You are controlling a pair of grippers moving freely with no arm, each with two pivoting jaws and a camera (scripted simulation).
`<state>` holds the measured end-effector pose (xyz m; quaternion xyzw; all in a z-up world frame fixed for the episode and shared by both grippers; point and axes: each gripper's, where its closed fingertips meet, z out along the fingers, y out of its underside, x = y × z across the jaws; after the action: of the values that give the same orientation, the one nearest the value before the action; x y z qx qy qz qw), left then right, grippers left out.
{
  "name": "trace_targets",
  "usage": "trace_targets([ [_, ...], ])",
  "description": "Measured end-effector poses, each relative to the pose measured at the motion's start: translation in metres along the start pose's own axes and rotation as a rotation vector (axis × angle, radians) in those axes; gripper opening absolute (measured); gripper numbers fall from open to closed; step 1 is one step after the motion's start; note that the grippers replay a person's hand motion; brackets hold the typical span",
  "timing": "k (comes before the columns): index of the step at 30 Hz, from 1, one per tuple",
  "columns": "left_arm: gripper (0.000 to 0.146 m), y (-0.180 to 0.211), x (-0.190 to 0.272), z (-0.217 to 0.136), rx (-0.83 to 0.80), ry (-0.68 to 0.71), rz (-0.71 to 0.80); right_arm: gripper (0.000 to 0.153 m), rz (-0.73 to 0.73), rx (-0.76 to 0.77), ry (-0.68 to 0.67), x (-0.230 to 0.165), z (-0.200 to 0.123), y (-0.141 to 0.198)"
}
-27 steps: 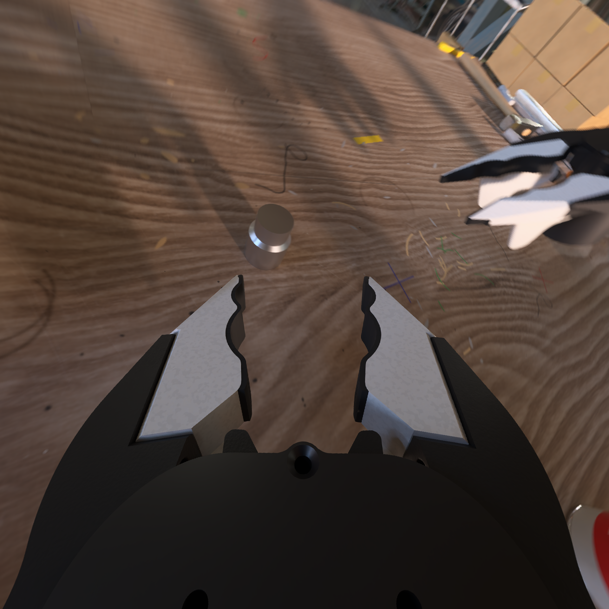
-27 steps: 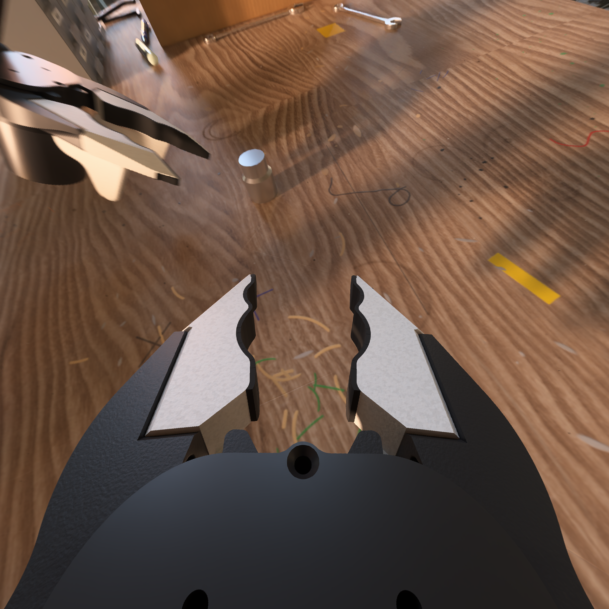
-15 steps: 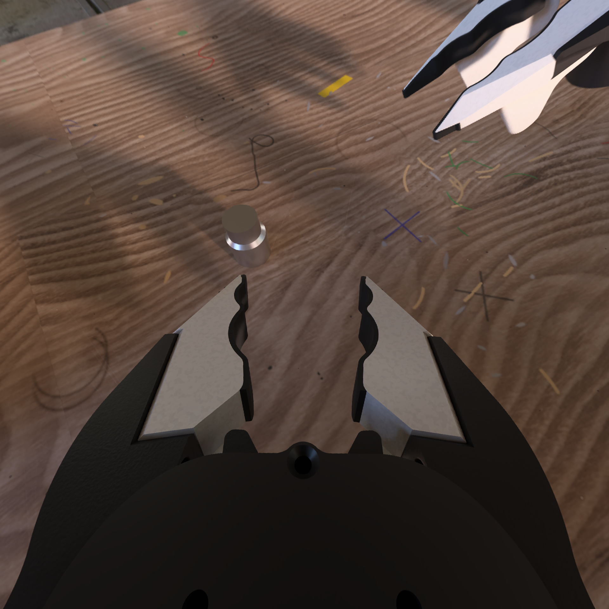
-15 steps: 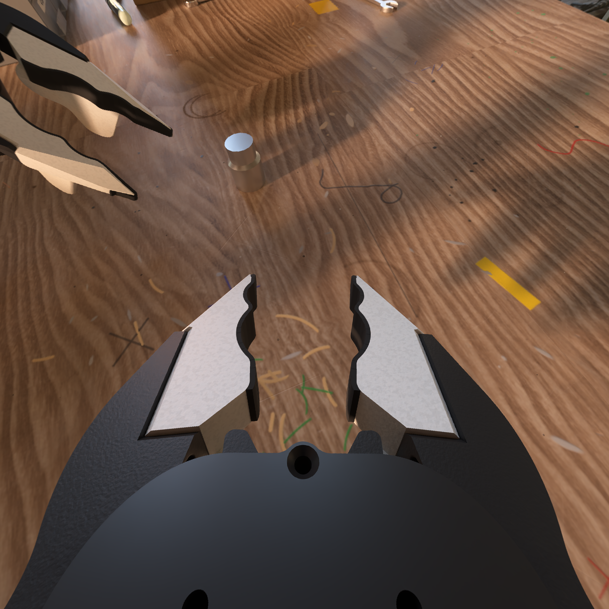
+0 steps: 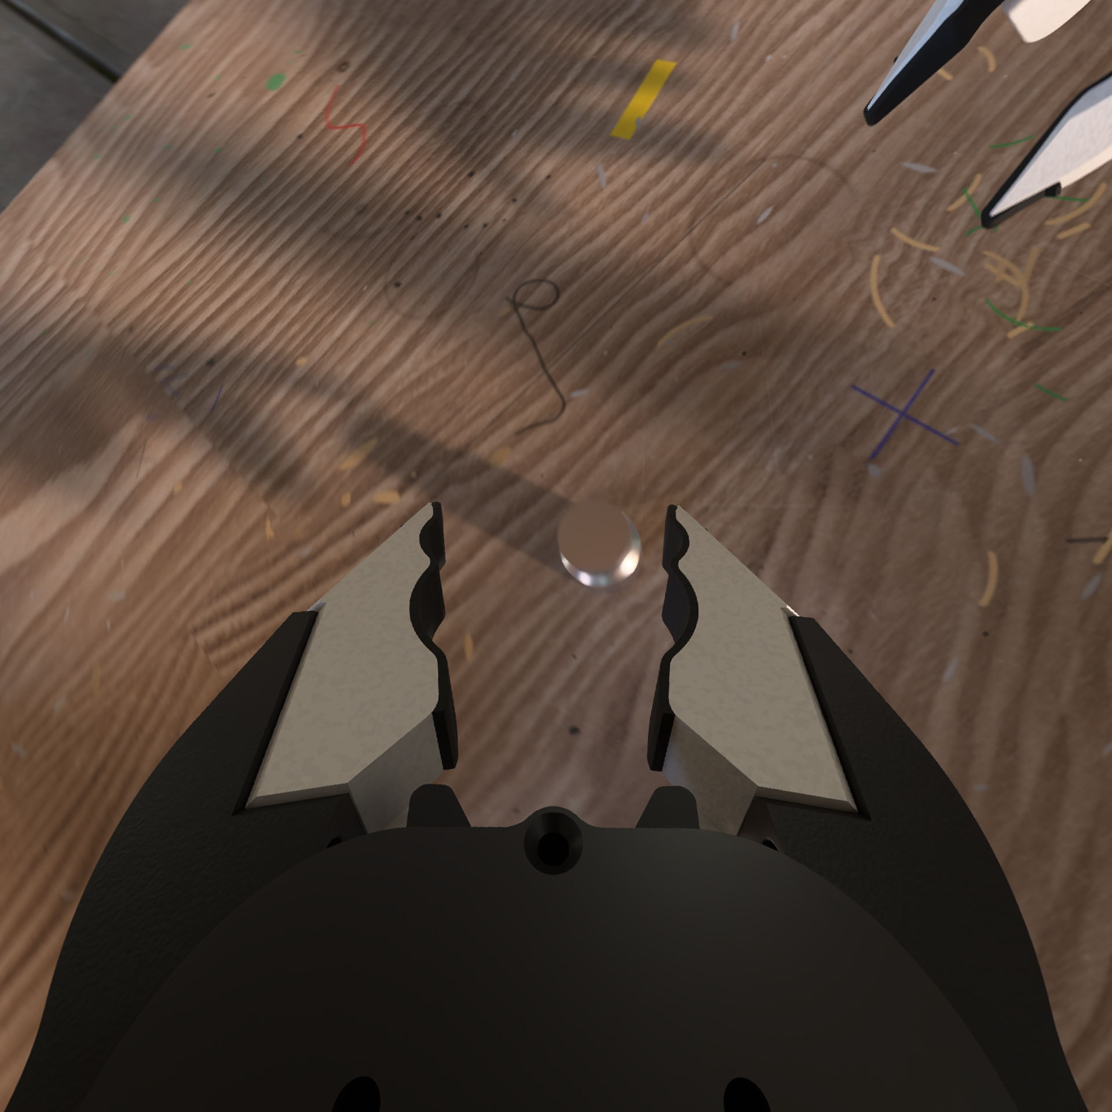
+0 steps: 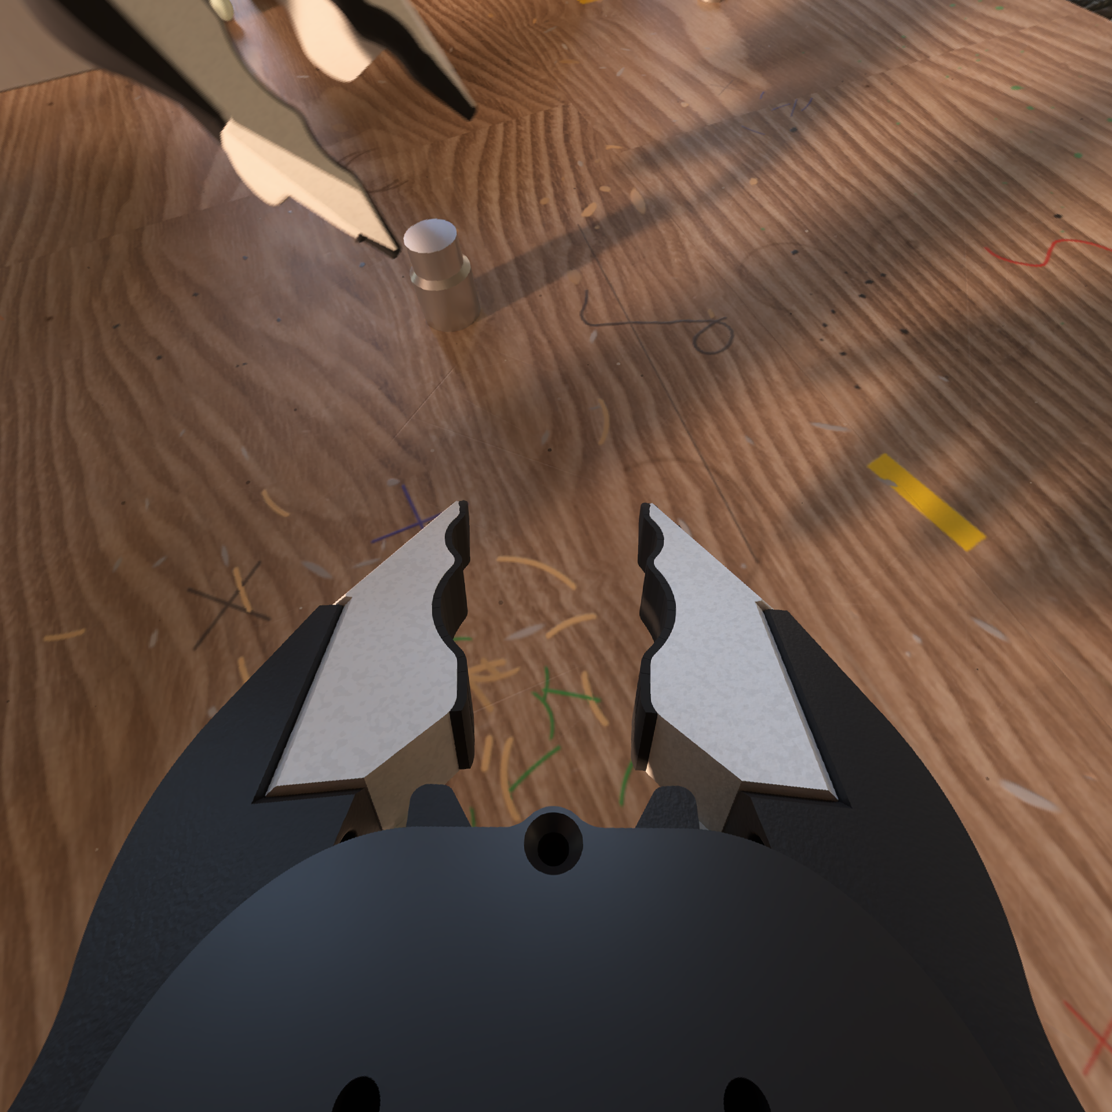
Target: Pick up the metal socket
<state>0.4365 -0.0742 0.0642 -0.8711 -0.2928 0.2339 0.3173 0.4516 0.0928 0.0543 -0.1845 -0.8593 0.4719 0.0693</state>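
Note:
The metal socket (image 5: 597, 550) is a small silver stepped cylinder standing upright on the wooden bench. In the left wrist view I look almost straight down on it. My left gripper (image 5: 553, 511) is open, above the socket, which lies between the fingertips, nearer the right one. In the right wrist view the socket (image 6: 441, 278) stands far ahead to the left, with the left gripper (image 6: 430, 180) just above and left of it. My right gripper (image 6: 553, 511) is open and empty, well short of the socket. It also shows in the left wrist view (image 5: 939, 162) at the top right.
The wooden bench (image 6: 782, 662) carries a yellow tape strip (image 6: 926, 502), a black scribble (image 6: 662, 328), pen crosses and loose shavings. In the left wrist view the bench edge (image 5: 54, 162) runs across the top left corner, with dark floor beyond.
My left gripper has moved over the socket and tilted down, so the socket now lies between its fingertips. The right gripper has barely moved. Both stay open.

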Motion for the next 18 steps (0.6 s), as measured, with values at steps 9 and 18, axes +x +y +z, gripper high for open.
trace_targets([
  [9,0.073,-0.033,-0.017,0.046,-0.290,0.222,0.124,0.056,-0.005,-0.004,-0.011,-0.001,0.003,0.000],
  [18,0.067,-0.019,-0.002,0.074,-0.571,0.332,0.231,0.056,-0.004,-0.002,-0.018,0.001,0.002,-0.001],
])
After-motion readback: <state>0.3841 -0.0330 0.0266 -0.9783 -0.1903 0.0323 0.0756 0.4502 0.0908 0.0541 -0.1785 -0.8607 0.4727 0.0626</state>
